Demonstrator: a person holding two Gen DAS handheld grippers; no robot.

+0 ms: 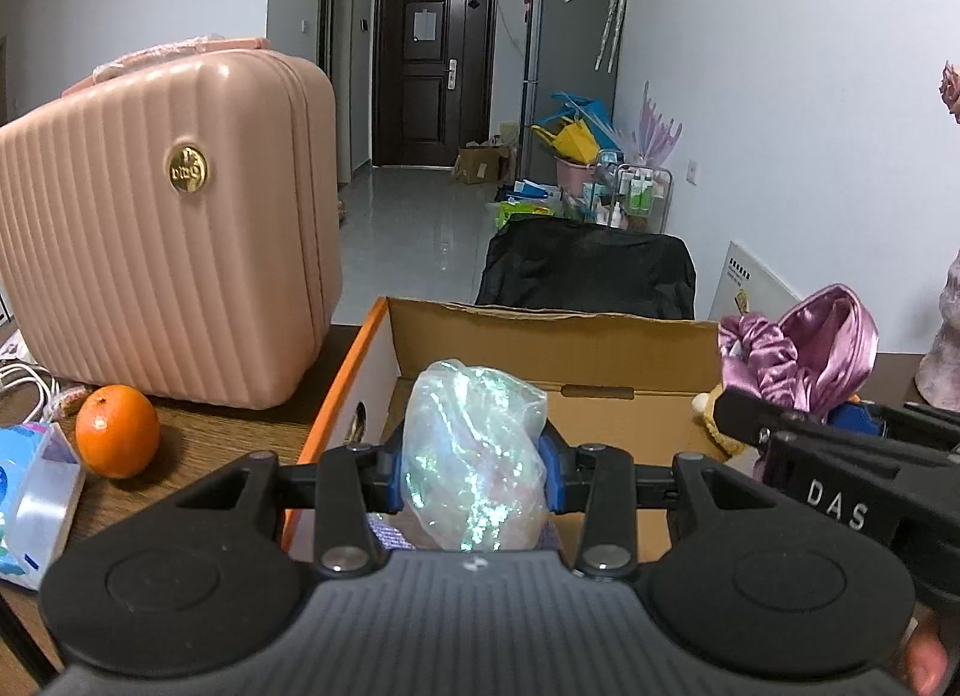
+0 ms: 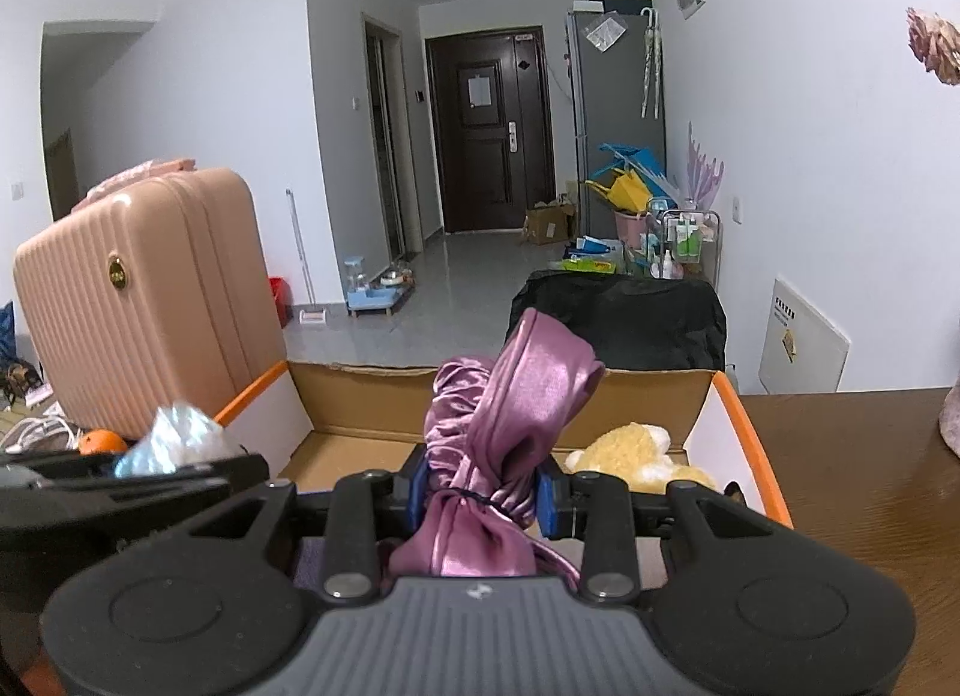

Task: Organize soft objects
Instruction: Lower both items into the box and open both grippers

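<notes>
Soft bundles sit in both grippers, poised over an open box [image 1: 558, 348] on a wooden table [image 2: 852, 456]. Left gripper [image 1: 474, 474] has its jaws closed on a crinkly iridescent bag [image 1: 474, 444], which bulges above the pads. Right gripper [image 2: 480, 492] is closed on a purple satin cloth [image 2: 510, 414] tied with a thin band, its loose top flopping upward. A yellow plush [image 2: 642, 450] already lies in the box's right corner.

The two grippers hang close side by side (tools nearly touching), so they could knock each other while lowering. The slick bag could slip out early and land outside, by the orange [image 1: 117, 432]. The cloth's trailing end could catch the box rim and hang over the edge when released.
</notes>
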